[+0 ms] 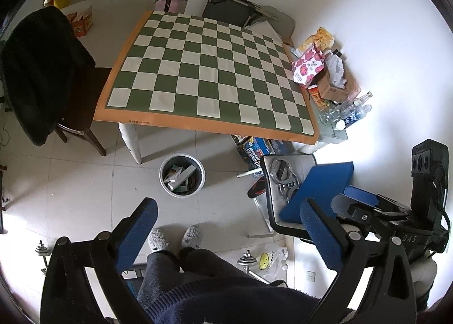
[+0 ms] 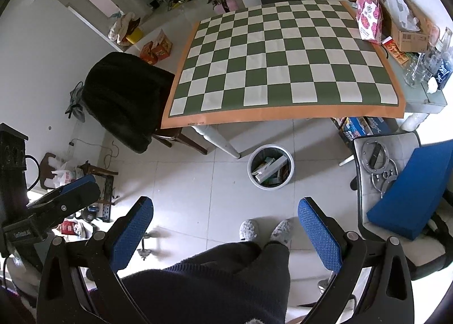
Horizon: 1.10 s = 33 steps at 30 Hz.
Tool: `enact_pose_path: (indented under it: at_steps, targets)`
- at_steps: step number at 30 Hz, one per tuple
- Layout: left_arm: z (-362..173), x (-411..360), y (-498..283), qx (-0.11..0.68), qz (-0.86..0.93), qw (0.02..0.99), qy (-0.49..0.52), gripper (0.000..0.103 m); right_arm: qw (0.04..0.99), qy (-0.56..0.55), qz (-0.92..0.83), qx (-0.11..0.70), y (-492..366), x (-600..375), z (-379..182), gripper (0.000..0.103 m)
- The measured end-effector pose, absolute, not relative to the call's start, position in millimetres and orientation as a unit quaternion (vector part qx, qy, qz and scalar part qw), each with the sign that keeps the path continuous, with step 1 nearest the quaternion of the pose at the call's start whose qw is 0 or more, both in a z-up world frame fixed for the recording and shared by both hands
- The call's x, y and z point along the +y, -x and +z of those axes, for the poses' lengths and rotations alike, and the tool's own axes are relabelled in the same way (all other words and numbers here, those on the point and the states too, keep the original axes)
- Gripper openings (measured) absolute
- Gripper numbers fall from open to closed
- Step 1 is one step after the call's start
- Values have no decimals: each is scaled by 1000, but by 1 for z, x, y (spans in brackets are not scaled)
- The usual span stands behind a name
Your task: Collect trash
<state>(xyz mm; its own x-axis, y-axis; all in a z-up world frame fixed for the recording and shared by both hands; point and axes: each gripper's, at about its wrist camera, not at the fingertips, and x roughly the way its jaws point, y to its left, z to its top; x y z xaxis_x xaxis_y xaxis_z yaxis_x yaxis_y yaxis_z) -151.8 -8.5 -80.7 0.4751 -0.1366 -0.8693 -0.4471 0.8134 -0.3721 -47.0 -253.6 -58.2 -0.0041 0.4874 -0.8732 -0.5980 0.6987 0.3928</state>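
The worktop [image 2: 283,114] is the largest item in view, covered by a green-and-cream checkered mat [image 2: 283,60] with an orange border. The mat's playing area carries nothing; a small line of print sits on its near orange edge but is too small to read.

Along the worktop's right edge stands a cluster of goods: a pink flowered carton [image 2: 367,19], an open cardboard box [image 2: 407,35] holding a crumpled white bag, a yellow snack packet [image 1: 320,38], and several clear bottles [image 1: 346,110]. Whether these count as trash cannot be told.

A chair draped in black fabric [image 1: 39,69] stands at the left of the worktop. A second seat at the right carries a blue cushion [image 2: 410,191] and metal rings.

The trash bin [image 2: 271,166] stands on the floor tiles just beside the near worktop leg. It already holds several cartons and wrappers, so collection is judged largely done as regards the mat; the right-edge cluster may remain.

The left tool [image 1: 226,227] is spread wide and carries nothing. The right tool [image 2: 226,225] is likewise spread wide and carries nothing. Both hang above the person's slippers, well apart from the bin.

Legible writing: "DAS" on the right tool's housing, seen from the left wrist view.
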Motion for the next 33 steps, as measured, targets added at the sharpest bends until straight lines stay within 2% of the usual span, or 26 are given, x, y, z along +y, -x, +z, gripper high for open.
enact_pose_path:
  at_steps: [20, 33]
  targets:
    - [-88, -23, 157, 512, 101, 799, 298, 103, 688, 48, 399, 604, 48, -264, -61, 103]
    - [-106, -36, 147, 534, 101, 780, 311, 103, 672, 46, 395, 624, 38, -263, -85, 103]
